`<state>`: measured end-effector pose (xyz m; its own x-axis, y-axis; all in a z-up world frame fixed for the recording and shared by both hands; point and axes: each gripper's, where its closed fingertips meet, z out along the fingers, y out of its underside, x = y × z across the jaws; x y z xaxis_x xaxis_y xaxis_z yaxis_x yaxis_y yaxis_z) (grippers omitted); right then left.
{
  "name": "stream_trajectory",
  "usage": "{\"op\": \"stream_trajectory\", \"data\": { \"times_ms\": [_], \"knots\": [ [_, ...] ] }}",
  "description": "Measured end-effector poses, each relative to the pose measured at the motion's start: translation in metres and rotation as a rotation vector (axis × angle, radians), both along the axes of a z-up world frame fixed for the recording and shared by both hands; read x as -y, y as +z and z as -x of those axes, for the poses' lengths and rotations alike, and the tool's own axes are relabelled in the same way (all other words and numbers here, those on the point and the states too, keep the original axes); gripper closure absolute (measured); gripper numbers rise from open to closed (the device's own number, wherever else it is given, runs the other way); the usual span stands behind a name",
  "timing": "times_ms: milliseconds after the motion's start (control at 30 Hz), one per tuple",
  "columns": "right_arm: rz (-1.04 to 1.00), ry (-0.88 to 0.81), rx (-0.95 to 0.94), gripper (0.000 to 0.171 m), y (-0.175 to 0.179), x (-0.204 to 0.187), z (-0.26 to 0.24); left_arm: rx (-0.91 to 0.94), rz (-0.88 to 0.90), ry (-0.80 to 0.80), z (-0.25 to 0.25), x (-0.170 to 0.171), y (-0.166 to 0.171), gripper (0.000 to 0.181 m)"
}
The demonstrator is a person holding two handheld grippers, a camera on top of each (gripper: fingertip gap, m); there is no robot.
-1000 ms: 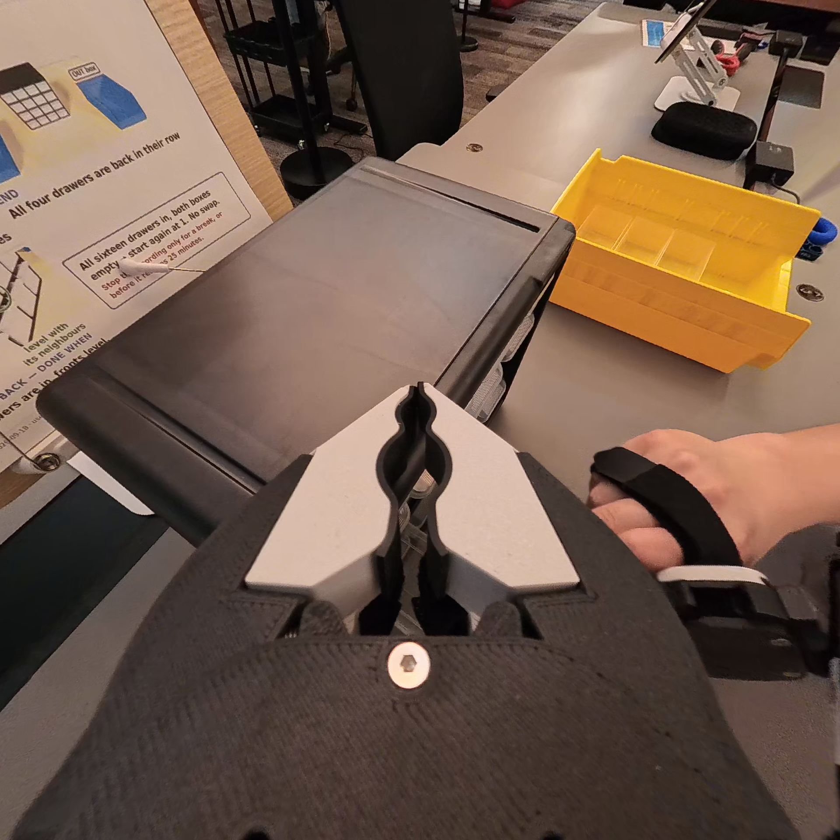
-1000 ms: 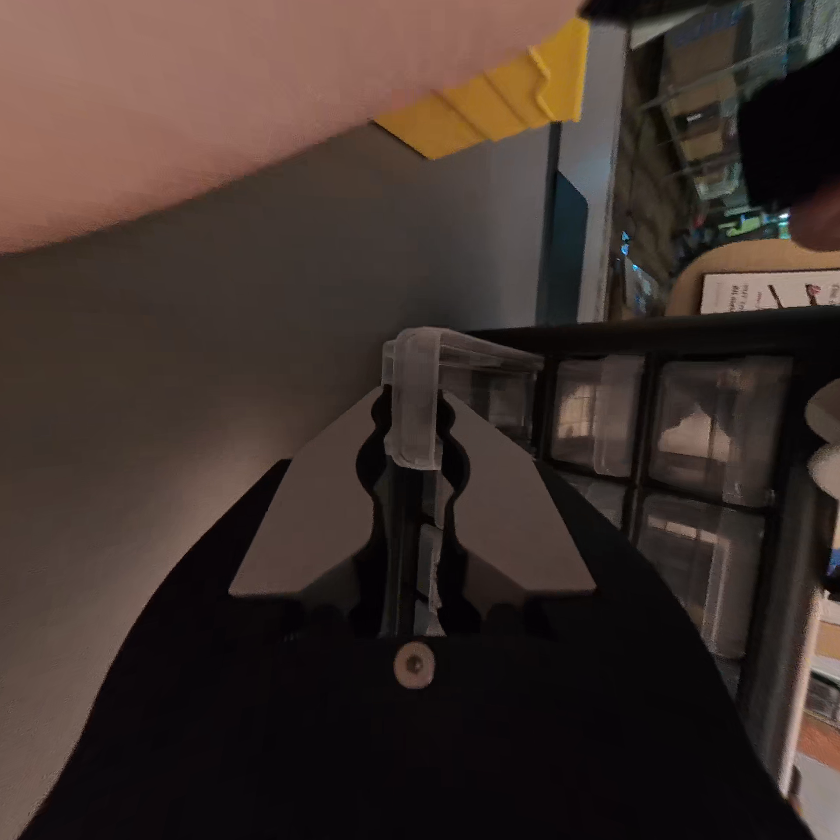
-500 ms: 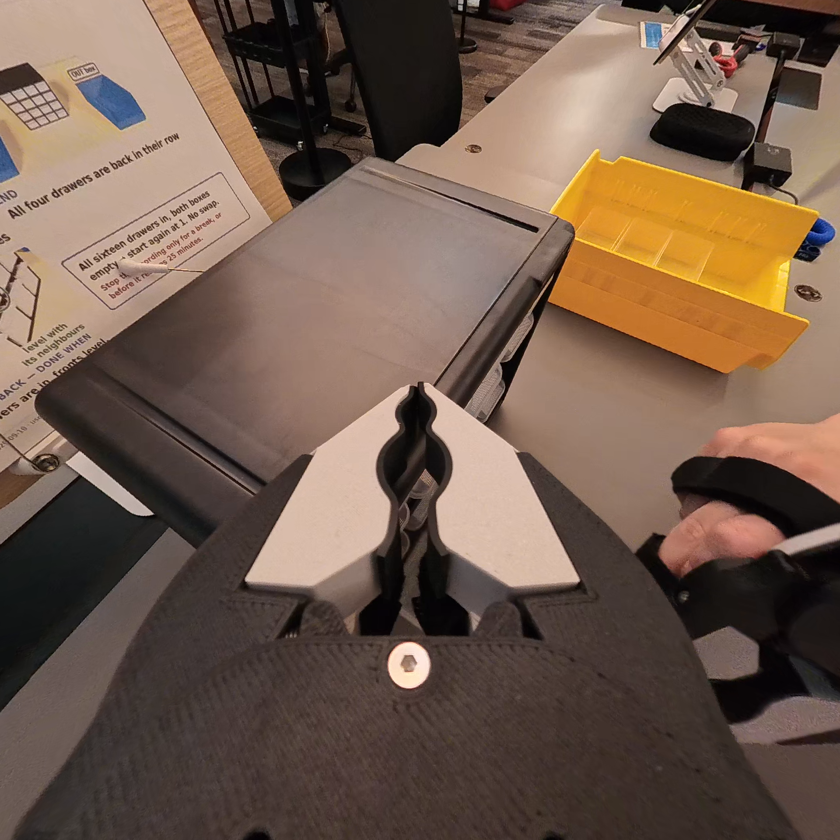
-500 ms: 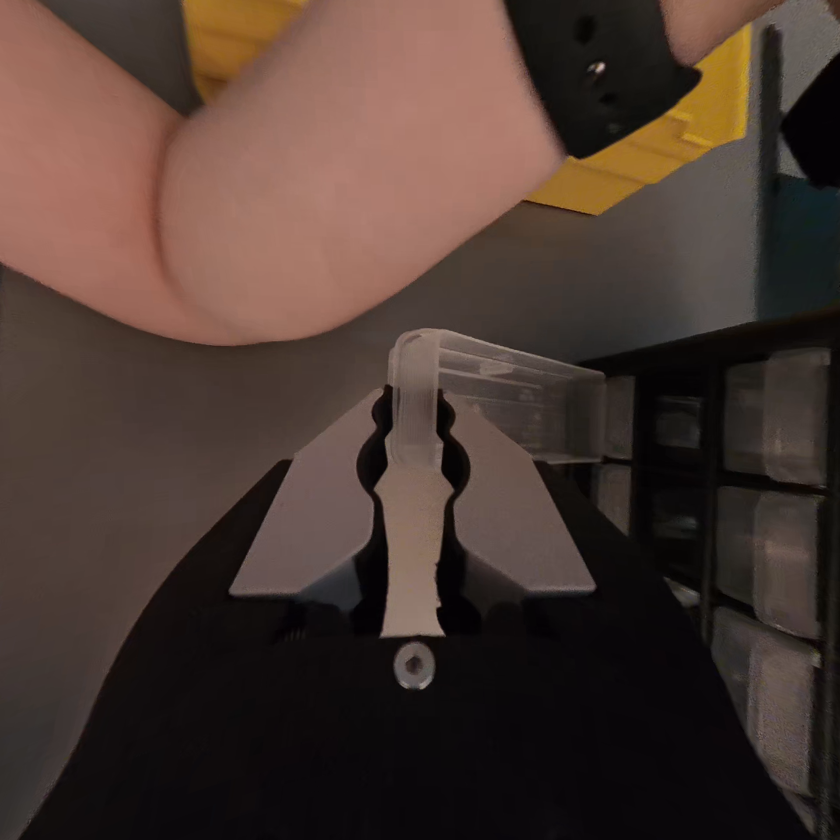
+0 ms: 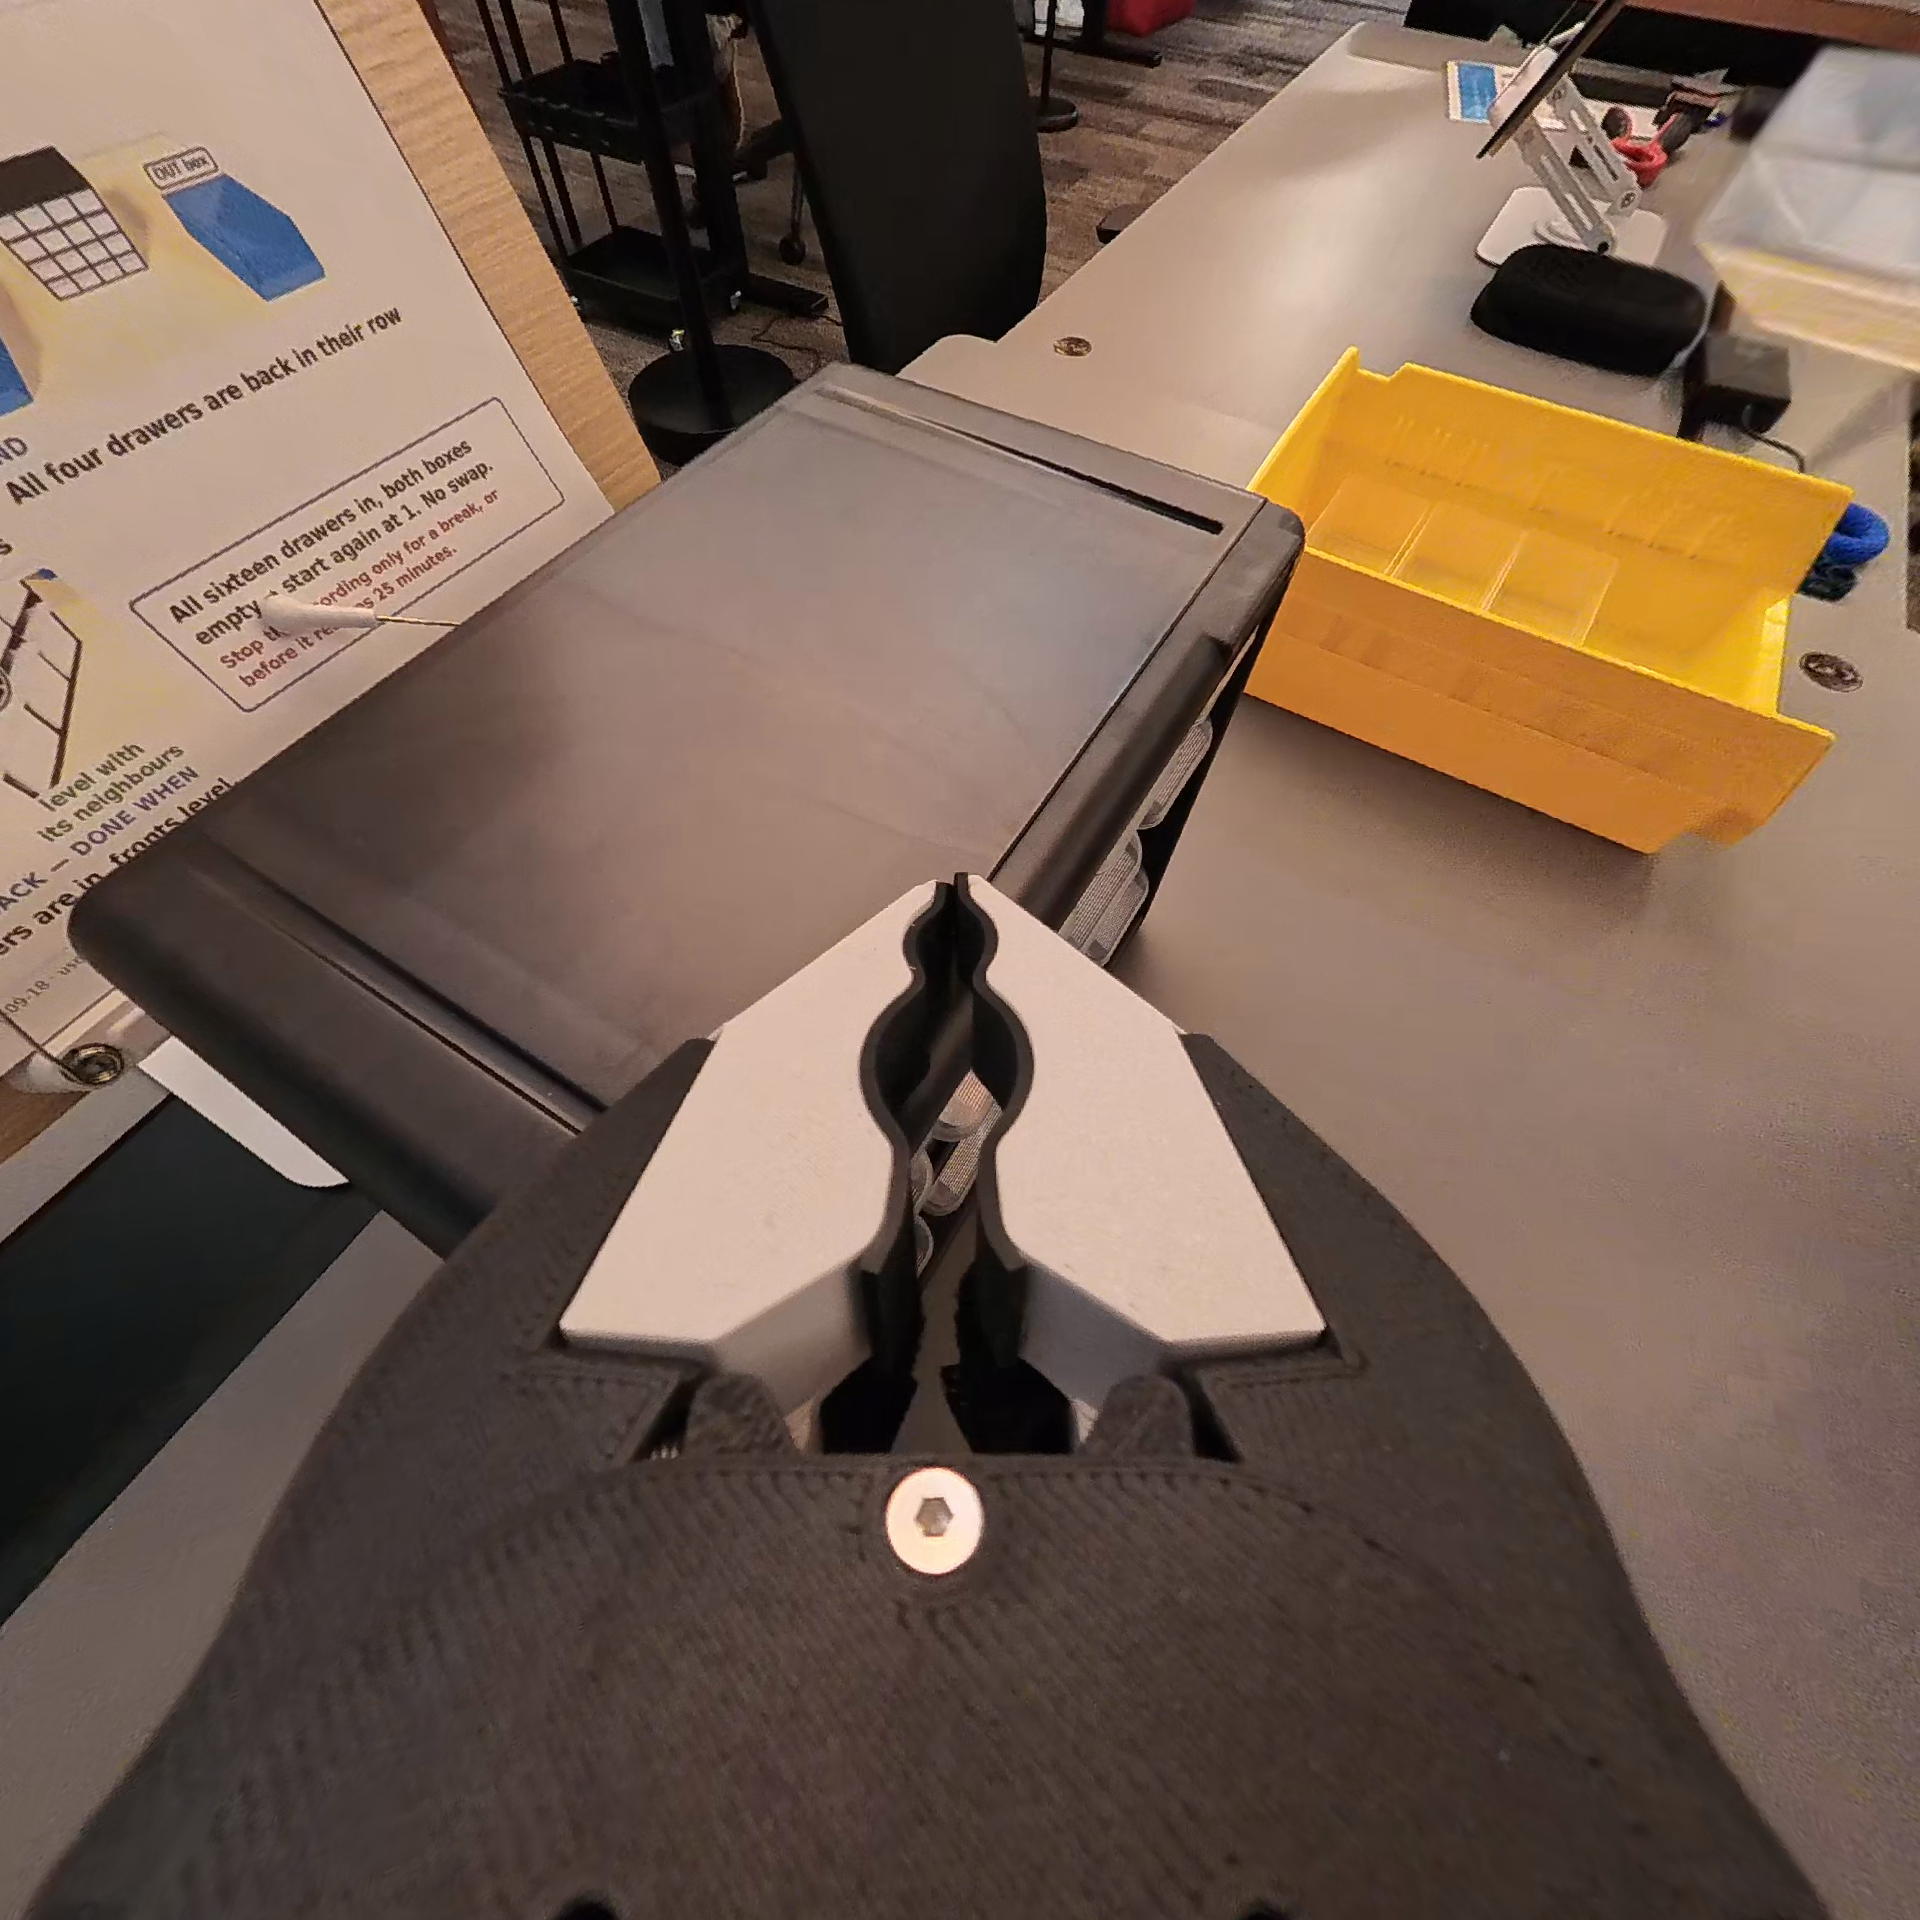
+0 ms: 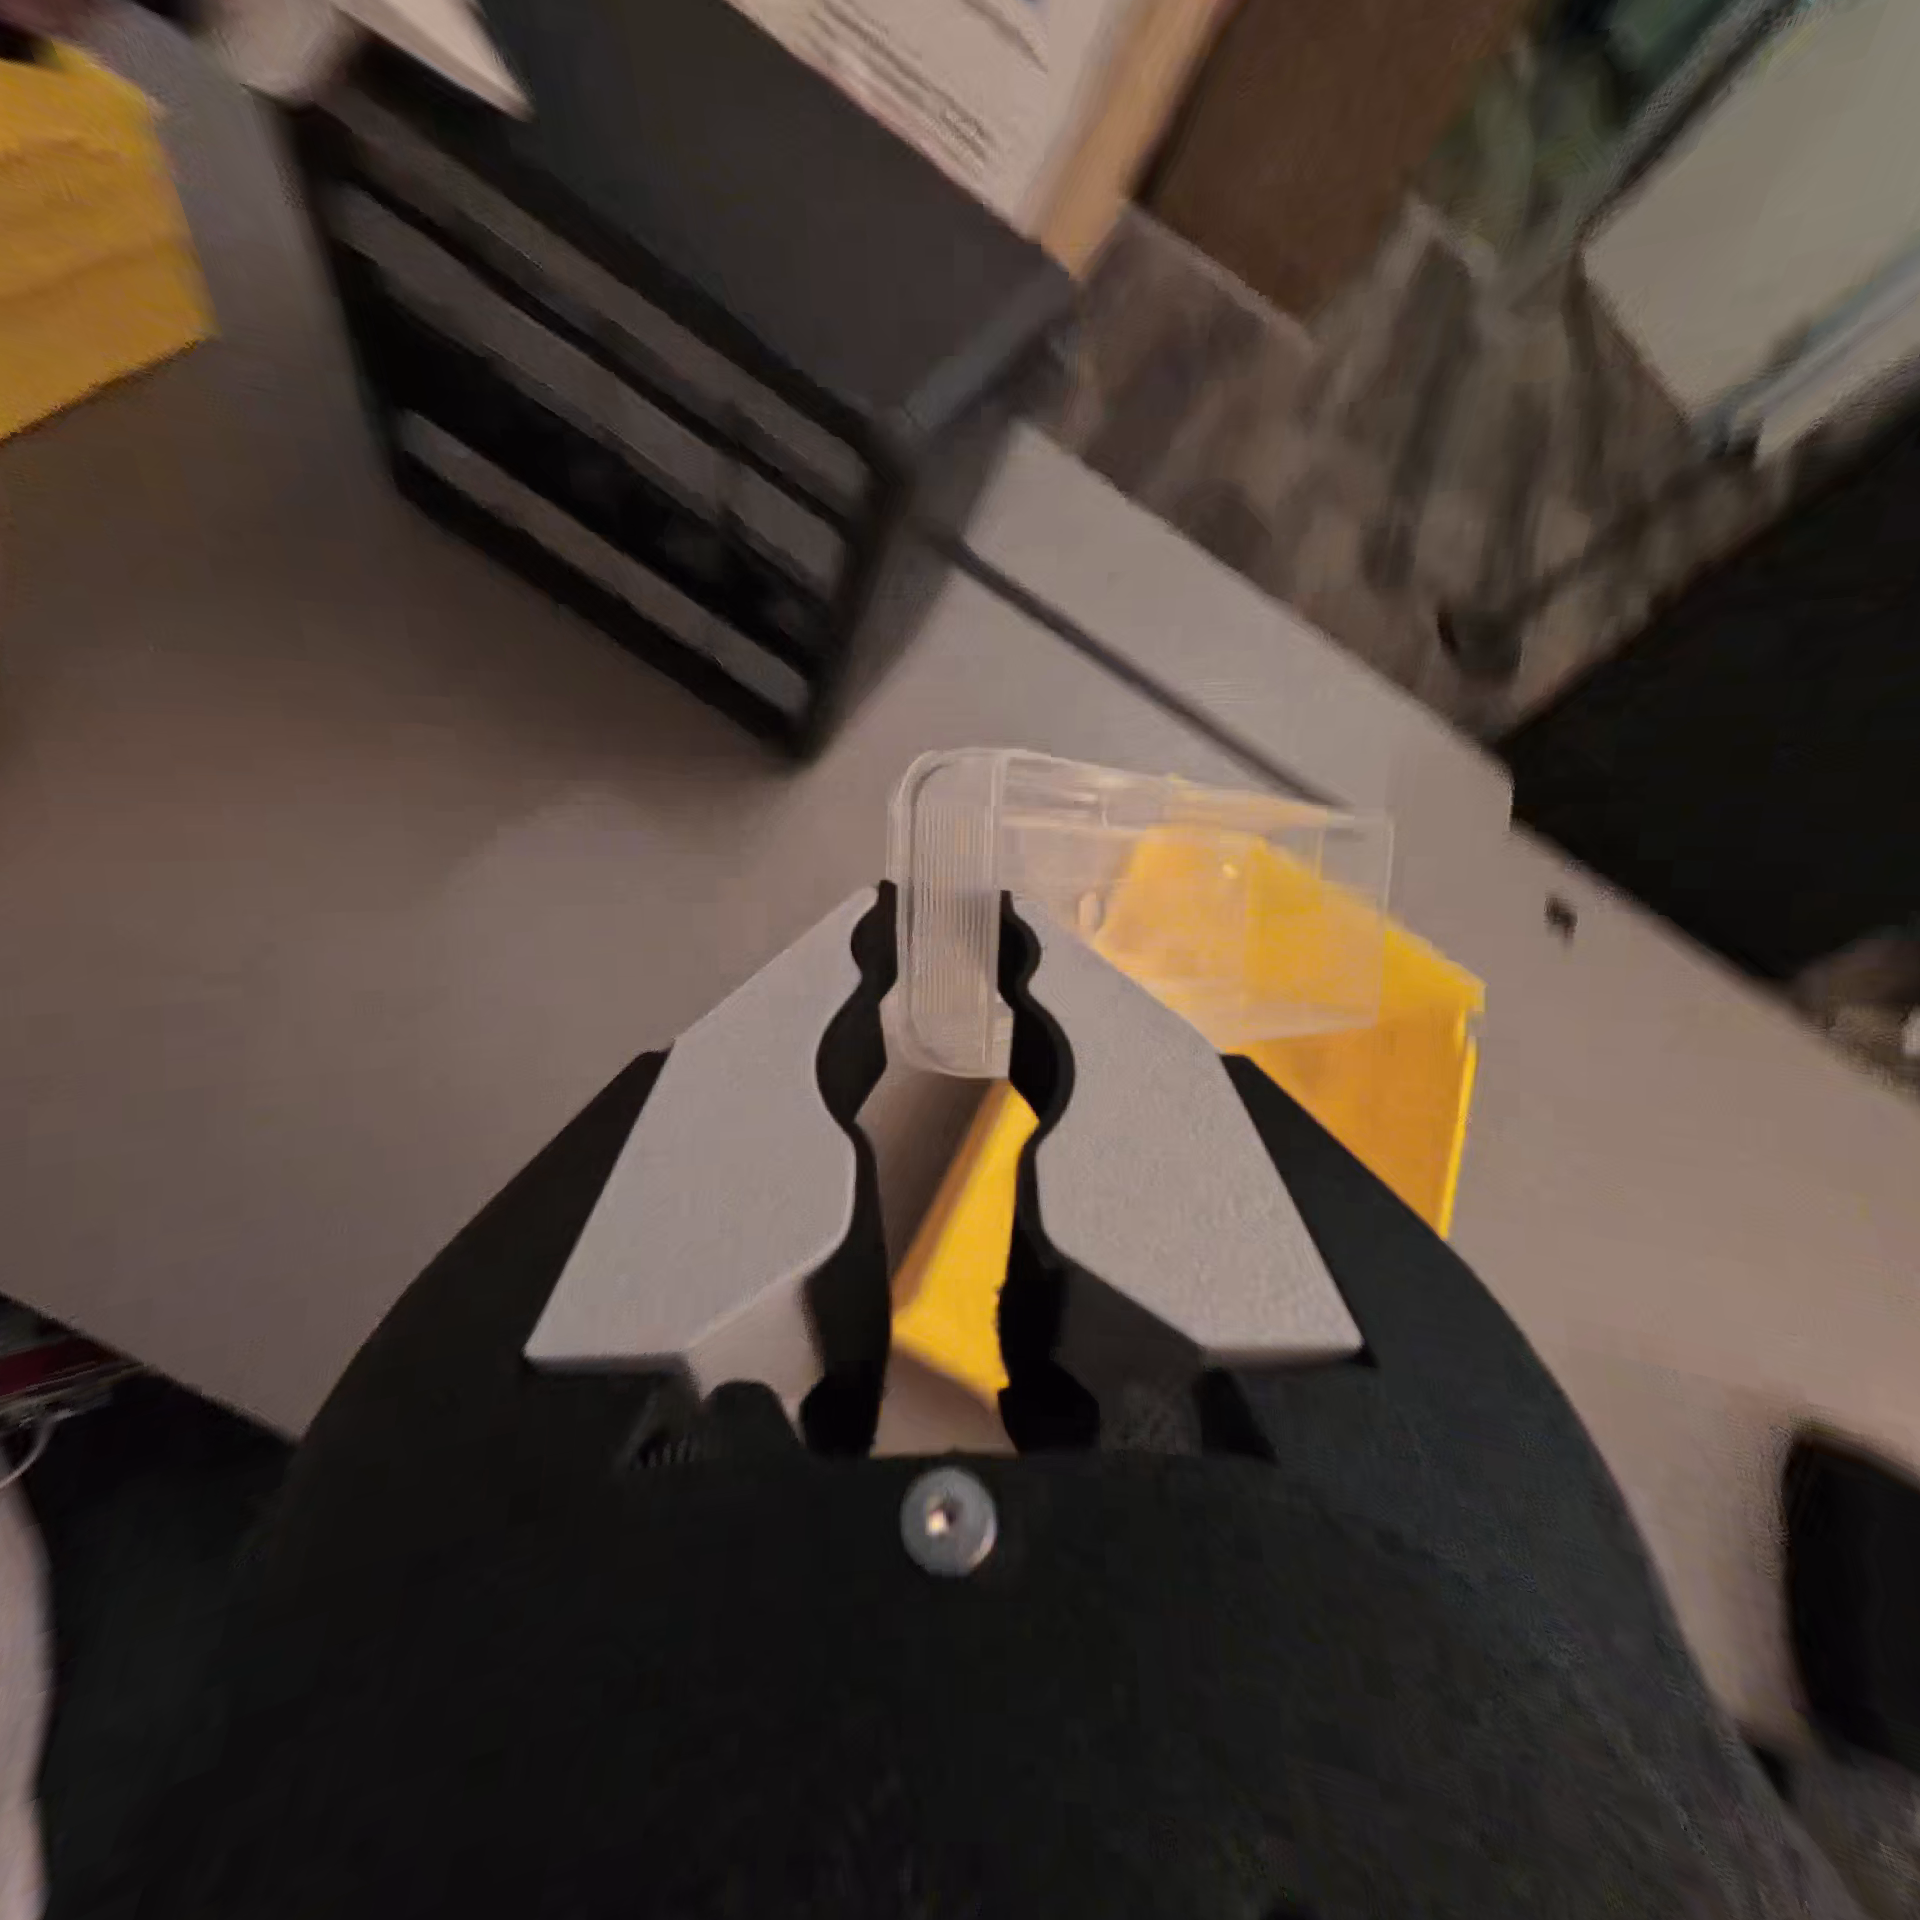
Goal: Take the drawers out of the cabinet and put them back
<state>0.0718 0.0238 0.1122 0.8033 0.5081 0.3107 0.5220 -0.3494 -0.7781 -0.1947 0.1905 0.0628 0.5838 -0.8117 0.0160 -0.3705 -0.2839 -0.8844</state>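
Observation:
The black drawer cabinet (image 5: 727,727) fills the middle of the left wrist view. Clear drawer fronts (image 5: 1164,790) show on its right face. My left gripper (image 5: 958,896) is shut and empty, its tips over the cabinet's top front edge. In the blurred right wrist view, my right gripper (image 6: 948,914) is shut on the front handle of a clear drawer (image 6: 1143,894). It holds the drawer in the air above a yellow bin (image 6: 1351,1049). The cabinet (image 6: 623,499) is farther off at upper left, with rows of drawers in it.
A yellow bin (image 5: 1538,665) holding clear drawers (image 5: 1496,561) stands right of the cabinet on the grey table (image 5: 1403,1091). An instruction poster (image 5: 208,416) leans at the left. A black pad (image 5: 1590,307), a stand and cables lie at the back. Another yellow bin (image 6: 73,260) shows at left. My hands' fingertips stand some 30 centimetres from each other.
My right gripper has pulled the clear drawer out of the cabinet and swung it away over a yellow bin. The hand has left the left wrist view. My left gripper has not moved.

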Motion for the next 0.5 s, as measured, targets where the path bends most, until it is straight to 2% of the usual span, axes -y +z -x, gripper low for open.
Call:
{"op": "stream_trajectory", "data": {
  "times_ms": [67,167,300,500],
  "knots": [
    [0.068,-0.102,-0.048,0.155,-0.027,0.004,-0.048,0.004,0.004,-0.004,0.0,0.0,0.0,0.181],
    [0.167,-0.251,-0.015,0.155,-0.09,0.007,-0.095,0.005,0.003,-0.006,0.0,0.0,0.0,0.181],
    [0.246,-0.331,0.045,0.155,-0.159,0.004,-0.117,0.005,0.002,-0.005,0.0,0.0,0.0,0.181],
    [0.34,-0.397,0.095,0.155,-0.218,-0.009,-0.131,0.005,0.003,-0.005,0.0,0.0,0.0,0.181]
  ]
}}
